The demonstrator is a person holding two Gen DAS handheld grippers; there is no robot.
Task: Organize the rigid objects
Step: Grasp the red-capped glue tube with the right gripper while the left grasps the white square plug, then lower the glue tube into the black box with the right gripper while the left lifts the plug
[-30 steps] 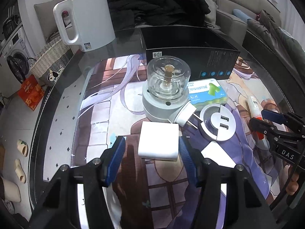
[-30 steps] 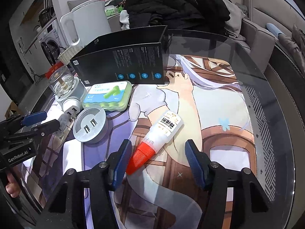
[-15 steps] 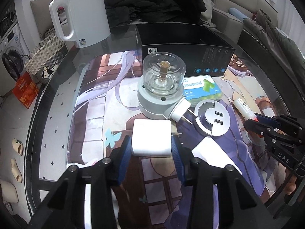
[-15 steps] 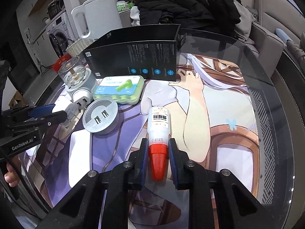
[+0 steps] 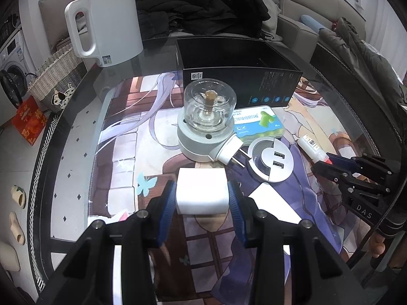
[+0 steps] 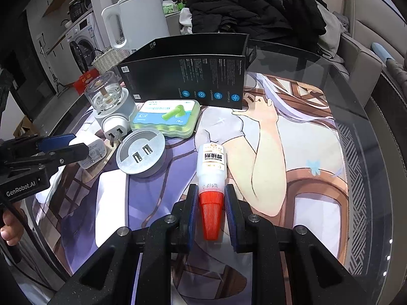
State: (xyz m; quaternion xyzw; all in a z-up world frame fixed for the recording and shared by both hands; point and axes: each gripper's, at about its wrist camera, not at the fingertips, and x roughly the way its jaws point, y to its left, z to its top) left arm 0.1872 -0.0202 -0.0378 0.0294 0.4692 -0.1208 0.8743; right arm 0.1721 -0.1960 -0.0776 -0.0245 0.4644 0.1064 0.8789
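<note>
On the left wrist view, the left gripper [image 5: 202,199] clamps a white charger block [image 5: 201,193] low over the printed mat [image 5: 132,137]; the black box [image 5: 241,81] behind looks empty, though its floor is partly hidden. From the right wrist view, the right gripper [image 6: 210,204] pinches the red cap of a glue bottle [image 6: 212,167] lying on the mat. Both grasps are made; nothing seems stowed yet, and the plug [image 6: 114,129], USB puck [image 6: 140,153] and green case [image 6: 166,118] remain loose.

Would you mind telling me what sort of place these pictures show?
Most likely a lived-in home: a sofa heaped with dark clothes, a washing machine behind, and an electric kettle on the glass table.
</note>
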